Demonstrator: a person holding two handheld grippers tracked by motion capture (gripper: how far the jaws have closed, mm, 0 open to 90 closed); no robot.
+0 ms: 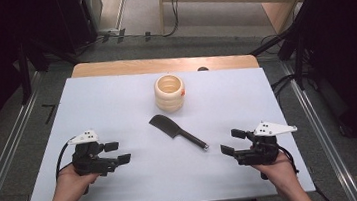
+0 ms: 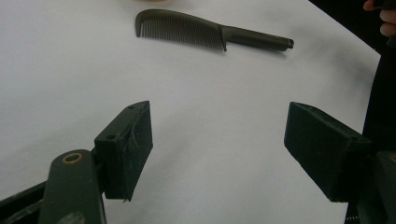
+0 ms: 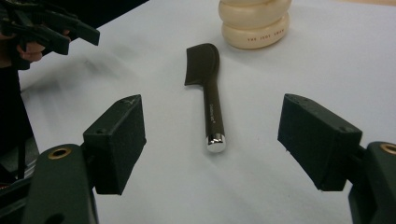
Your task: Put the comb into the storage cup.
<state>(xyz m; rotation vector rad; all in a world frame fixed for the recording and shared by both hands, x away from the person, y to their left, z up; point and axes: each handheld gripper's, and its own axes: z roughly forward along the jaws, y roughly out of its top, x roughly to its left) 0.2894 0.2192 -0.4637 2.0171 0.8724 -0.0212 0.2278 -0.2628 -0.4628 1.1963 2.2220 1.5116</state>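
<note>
Right gripper (image 1: pixel 233 142) jaws wide apart, nothing between them, aimed at metal-capped handle end of comb (image 1: pixel 177 132) just ahead. Left gripper (image 1: pixel 118 152) likewise spread and empty, hovering over table (image 1: pixel 125 186) well left of comb.

Comb lies flat mid-table, untouched, teeth end toward cream ribbed cup (image 1: pixel 169 93), just apart from it.

Judgement: work barely begun; reach, grasp and any placing all left, likely right gripper first.

Cup interior not visible from gripper views; small print on cup side unreadable. Table's far edge partly cut off.
</note>
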